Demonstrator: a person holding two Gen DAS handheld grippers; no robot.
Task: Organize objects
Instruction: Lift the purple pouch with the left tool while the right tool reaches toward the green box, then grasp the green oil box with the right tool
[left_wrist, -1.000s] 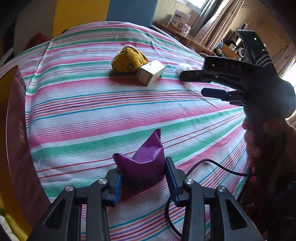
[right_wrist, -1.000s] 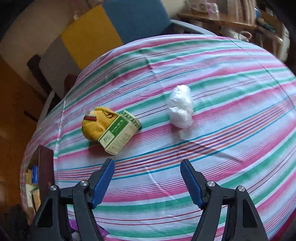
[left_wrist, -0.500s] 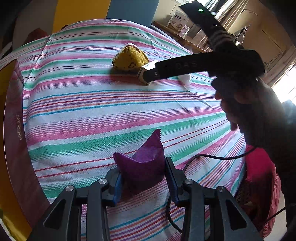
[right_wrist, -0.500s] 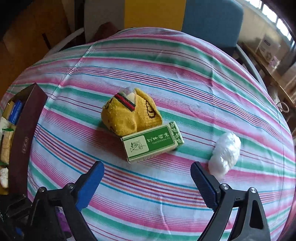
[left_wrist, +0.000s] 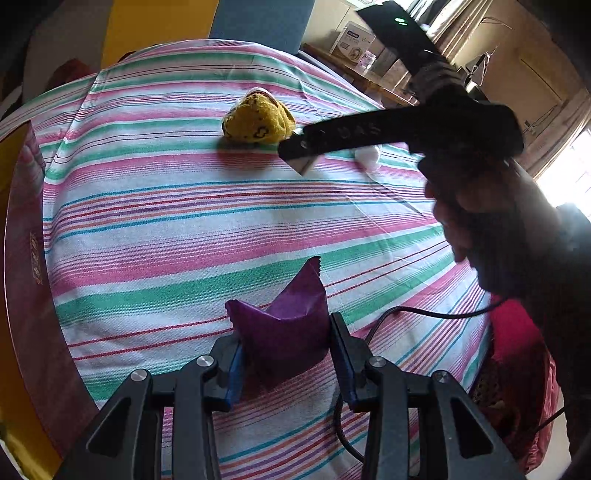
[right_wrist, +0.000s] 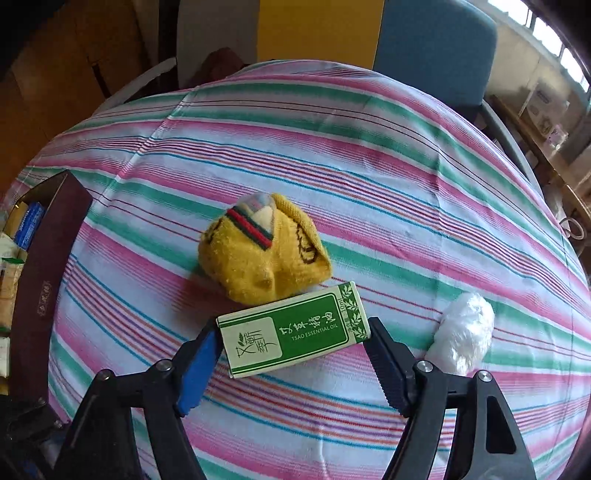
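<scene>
Two grippers work over a round table under a striped cloth (left_wrist: 192, 221). Left wrist view, nearest, at 6 o'clock: the left gripper (left_wrist: 284, 354) is clamped on a purple cloth pouch (left_wrist: 284, 328), jaws nearly closed, both pads pressed into its sides; the pouch's serrated corner points up toward 12 o'clock. A black cable (left_wrist: 424, 312) trails off at 3 o'clock. At 9 o'clock, a dark maroon box wall (left_wrist: 26, 258) lines the table edge.

Right wrist view, nearest: the right gripper (right_wrist: 291, 354) sits around a green and cream carton (right_wrist: 295, 338) printed "TSAO ESSENTIAL OIL". Its jaws have just been closing, the carton lying flat between them, one pad at each end; whether they press yet, I cannot tell. At 3 o'clock of the carton, apart from it, lies a white crumpled plastic wad (right_wrist: 463, 334). At 11 o'clock, touching the carton's far edge, a yellow knitted sock bundle (right_wrist: 264, 254) with a red and green band. Farther, at 9 o'clock, the maroon box shows packets (right_wrist: 27, 225) inside.
</scene>
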